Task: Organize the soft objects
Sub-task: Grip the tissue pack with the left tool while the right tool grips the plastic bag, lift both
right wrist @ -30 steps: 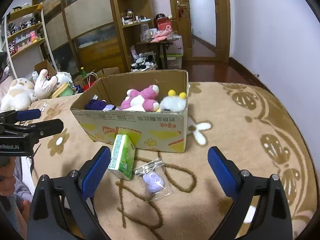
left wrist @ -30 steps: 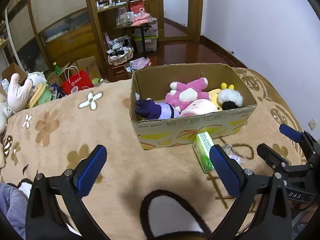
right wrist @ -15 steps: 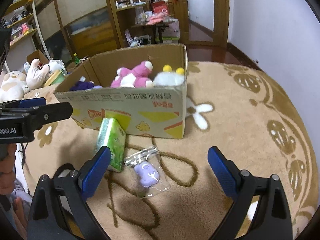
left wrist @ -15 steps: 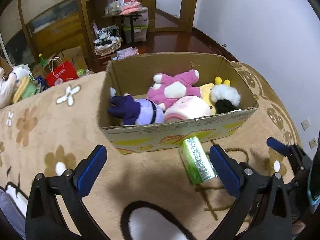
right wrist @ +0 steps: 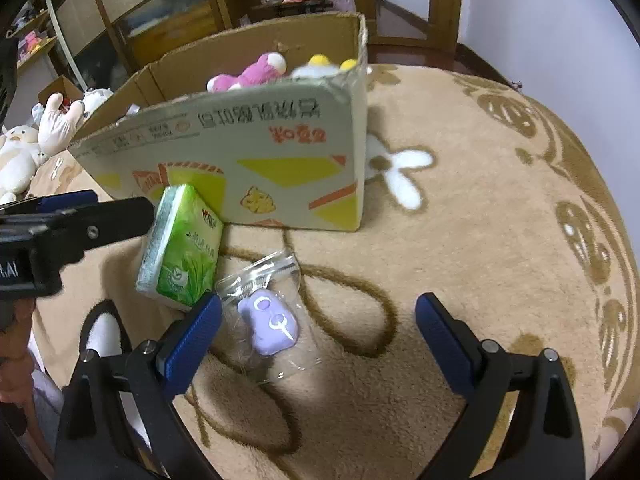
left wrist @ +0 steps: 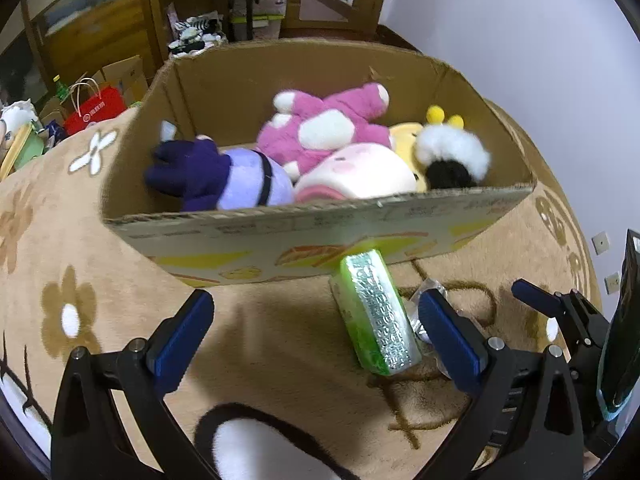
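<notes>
I have the cardboard box (left wrist: 316,236) right in front of me on the tan flowered blanket (right wrist: 500,208), and it is already well stocked: a pink plush (left wrist: 324,128), a purple plush (left wrist: 224,180), a pale pink round plush (left wrist: 360,176) and a yellow one with a white and black tuft (left wrist: 452,156) all lie inside. So by my reading a good share of the sorting is done.

Two things are not in yet. The green tissue pack (right wrist: 180,248) lies tilted on the blanket, its far end touching the front wall of the box. Just beside it sits a clear zip bag (right wrist: 268,308) with a small purple soft toy (right wrist: 270,322) sealed in it.

My left hand-held gripper (left wrist: 316,336) has its fingers wide apart and holds nothing; the tissue pack lies between them, close to the right finger, so I judge that is my next pick. My right hand-held gripper (right wrist: 318,336) is also spread wide and empty, hovering over the zip bag, whose purple toy sits nearer its left finger.

Off to the left edge of the right wrist view, more pale plush toys (right wrist: 24,152) lie well apart from the box; those look like leftovers too, though I cannot tell whether they belong to this job.
</notes>
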Demonstrator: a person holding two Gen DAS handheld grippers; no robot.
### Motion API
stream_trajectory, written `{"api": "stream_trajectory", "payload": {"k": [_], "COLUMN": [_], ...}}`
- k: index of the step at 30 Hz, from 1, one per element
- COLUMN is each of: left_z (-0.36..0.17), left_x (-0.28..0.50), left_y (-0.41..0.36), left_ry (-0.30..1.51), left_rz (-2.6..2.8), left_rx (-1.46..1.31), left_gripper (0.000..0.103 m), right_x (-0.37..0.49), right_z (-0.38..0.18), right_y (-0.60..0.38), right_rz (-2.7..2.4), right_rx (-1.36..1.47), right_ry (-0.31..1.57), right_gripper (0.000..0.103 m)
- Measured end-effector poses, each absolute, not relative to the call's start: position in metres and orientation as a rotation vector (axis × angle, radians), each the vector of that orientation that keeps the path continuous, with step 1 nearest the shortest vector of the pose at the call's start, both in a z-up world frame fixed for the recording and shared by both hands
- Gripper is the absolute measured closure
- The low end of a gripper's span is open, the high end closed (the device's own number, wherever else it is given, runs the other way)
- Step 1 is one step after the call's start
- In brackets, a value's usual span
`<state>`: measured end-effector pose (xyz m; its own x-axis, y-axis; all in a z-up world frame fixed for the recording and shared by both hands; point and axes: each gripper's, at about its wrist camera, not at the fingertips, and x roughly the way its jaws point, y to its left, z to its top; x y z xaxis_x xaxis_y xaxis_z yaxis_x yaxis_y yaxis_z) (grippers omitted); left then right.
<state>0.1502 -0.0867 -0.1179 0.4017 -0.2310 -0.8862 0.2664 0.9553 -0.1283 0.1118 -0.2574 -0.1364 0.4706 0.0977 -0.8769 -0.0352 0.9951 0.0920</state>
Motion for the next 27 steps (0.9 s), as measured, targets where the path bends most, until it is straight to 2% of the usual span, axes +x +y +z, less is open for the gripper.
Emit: {"api": "stream_trajectory", "payload": {"k": [4, 6, 7, 9, 11, 17, 20, 22, 25, 27], "left_z": [-0.128, -0.132, -0.135, -0.139, -0.140, -0.145, -0.148, -0.149, -0.150, -0.147], "left_x": [0.148, 0.147, 0.146, 0.146, 0.146, 0.143, 0.141, 0.141, 0.142, 0.141], "left_y": [-0.098, -0.103, -0.106, -0.107, -0.106, -0.110, -0.111, -0.113, -0.113, -0.111], "left_ry": [1.137, 1.148, 1.155, 1.172, 1.176, 1.207, 1.227, 1.221, 1.218, 1.214], "left_rz": [-0.332, -0.335, -0.340, -0.358, -0.374, -0.410, -0.426, -0.424, -0.419, -0.418], "left_rx": [0.073, 0.094, 0.105, 0.090, 0.065, 0.029, -0.002, 0.011, 0.015, 0.009], "left_gripper": [0.002, 0.006, 0.015, 0.021, 0.033, 0.055, 0.066, 0.068, 0.070, 0.070], "right_x": [0.113, 0.114, 0.114, 0.115, 0.116, 0.118, 0.115, 0.113, 0.109, 0.106], "right_z": [-0.144, -0.147, -0.150, -0.154, -0.158, -0.162, -0.166, -0.167, -0.166, -0.163], "right_y": [-0.252, -0.248, -0.246, -0.244, -0.243, -0.235, -0.226, -0.222, -0.218, -0.214], "right_rz": [0.105, 0.117, 0.128, 0.142, 0.140, 0.137, 0.127, 0.125, 0.134, 0.146], "right_rx": [0.047, 0.041, 0.043, 0.047, 0.035, -0.027, -0.084, -0.107, -0.114, -0.111], "right_ry": [1.100, 1.113, 1.122, 1.138, 1.146, 1.132, 1.135, 1.131, 1.122, 1.115], "right_gripper": [0.001, 0.001, 0.002, 0.003, 0.005, 0.017, 0.018, 0.022, 0.033, 0.047]}}
